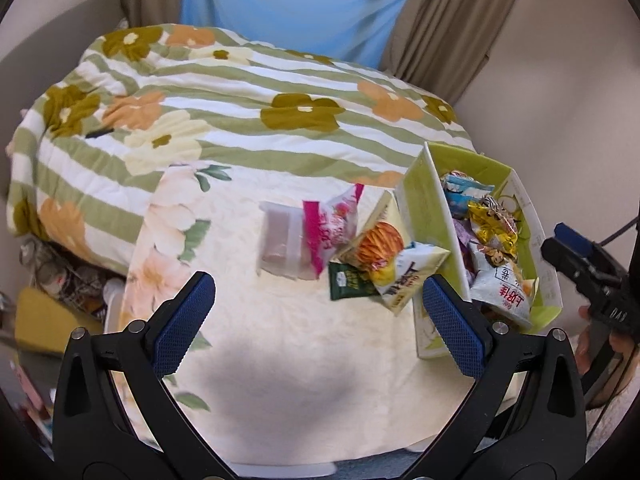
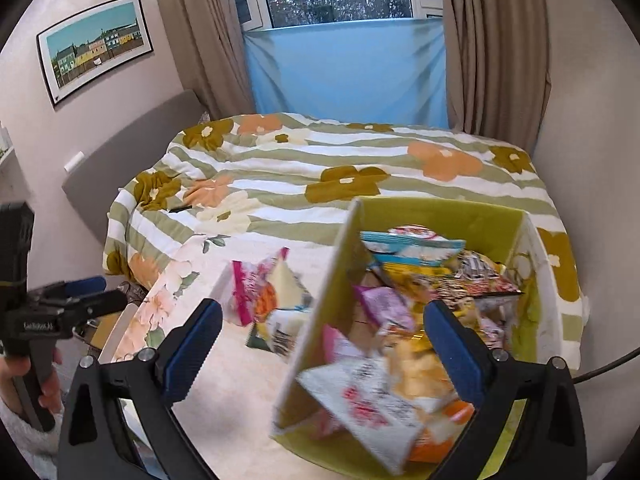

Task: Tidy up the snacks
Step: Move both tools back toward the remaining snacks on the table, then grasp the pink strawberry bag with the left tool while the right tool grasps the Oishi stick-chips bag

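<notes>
A green cardboard box (image 1: 424,208) (image 2: 320,300) stands on the cream bedsheet and holds several snack packets (image 1: 492,240) (image 2: 412,252). Left of it lies a loose pile: a pale wrapped block (image 1: 280,246), a pink packet (image 1: 332,224) (image 2: 248,288), an orange chips bag (image 1: 378,246), a white-yellow packet (image 1: 412,276) and a small dark green packet (image 1: 348,280). My left gripper (image 1: 318,312) is open and empty, above the sheet in front of the pile. My right gripper (image 2: 320,344) is open over the box's near left wall; a white-red packet (image 2: 364,408) lies blurred between its fingers.
A green-striped floral duvet (image 1: 224,128) (image 2: 360,168) covers the far bed. Curtains and a blue cloth (image 2: 344,76) hang behind. Clutter (image 1: 60,280) sits on the floor at the left. The left gripper (image 2: 80,300) shows in the right wrist view, the right gripper (image 1: 580,272) in the left wrist view.
</notes>
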{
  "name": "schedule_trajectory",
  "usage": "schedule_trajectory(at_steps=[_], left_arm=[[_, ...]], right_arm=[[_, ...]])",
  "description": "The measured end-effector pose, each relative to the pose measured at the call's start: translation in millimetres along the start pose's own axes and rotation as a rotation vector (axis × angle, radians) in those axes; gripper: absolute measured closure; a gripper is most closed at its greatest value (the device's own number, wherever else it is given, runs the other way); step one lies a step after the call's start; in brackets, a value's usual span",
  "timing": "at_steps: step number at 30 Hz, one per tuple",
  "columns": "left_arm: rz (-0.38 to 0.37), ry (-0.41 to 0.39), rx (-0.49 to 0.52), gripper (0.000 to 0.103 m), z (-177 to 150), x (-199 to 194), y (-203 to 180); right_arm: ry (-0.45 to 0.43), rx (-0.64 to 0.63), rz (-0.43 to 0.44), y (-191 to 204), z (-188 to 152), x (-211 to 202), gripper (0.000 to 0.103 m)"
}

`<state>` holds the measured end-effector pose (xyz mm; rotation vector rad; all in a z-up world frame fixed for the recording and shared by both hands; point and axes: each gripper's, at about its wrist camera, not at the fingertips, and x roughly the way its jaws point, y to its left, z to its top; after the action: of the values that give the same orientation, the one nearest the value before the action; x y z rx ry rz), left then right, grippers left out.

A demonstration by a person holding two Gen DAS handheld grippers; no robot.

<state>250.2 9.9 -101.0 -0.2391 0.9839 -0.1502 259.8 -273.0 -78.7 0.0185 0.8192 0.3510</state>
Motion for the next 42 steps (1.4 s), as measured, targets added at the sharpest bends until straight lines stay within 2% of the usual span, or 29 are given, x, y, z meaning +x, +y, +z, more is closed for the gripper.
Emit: schedule_trajectory(at_steps=[4, 7, 10, 13, 18, 24, 28, 36, 42], left_arm=[[-0.032, 0.023, 0.087, 0.001, 17.3, 5.7, 19.1], [-0.077, 0.051, 0.138, 0.001, 32.1, 16.5, 30.5], [-0.125, 0.067, 0.233, 0.001, 45.4, 28.0, 36.5], [-0.160, 0.098, 0.347, 0.001, 58.8, 48.6, 35.5], [-0.249, 0.170, 0.461, 0.001, 77.7, 95.7, 28.3], [-0.315, 0.266, 0.536, 0.001, 83.2, 155.7, 11.9], [-0.324, 0.315, 0.568, 0.002, 78.9, 188.9, 3.1], [-0.334, 0.396, 0.620, 0.013, 71.6, 231.6, -11.7], [-0.347, 0.457, 0.638, 0.014, 71.0, 259.1, -23.2]], right_arm=[[0.013, 0.022, -0.013, 27.4, 0.3, 17.8, 0.002], [0.017, 0.000, -0.085, 49.5, -0.2, 33.1, 0.003], [0.030, 0.000, -0.109, 65.3, -2.0, 46.5, 0.003], [0.060, -0.065, -0.192, 84.4, -6.7, 63.3, 0.003], [0.091, -0.096, -0.263, 101.6, -13.3, 80.4, 0.003], [0.158, -0.183, -0.350, 112.7, -18.7, 106.0, 0.003], [0.201, -0.268, -0.380, 114.8, -22.8, 123.7, 0.003], [0.260, -0.425, -0.387, 120.2, -26.2, 158.0, 0.003], [0.302, -0.463, -0.388, 113.5, -24.7, 177.1, 0.003]])
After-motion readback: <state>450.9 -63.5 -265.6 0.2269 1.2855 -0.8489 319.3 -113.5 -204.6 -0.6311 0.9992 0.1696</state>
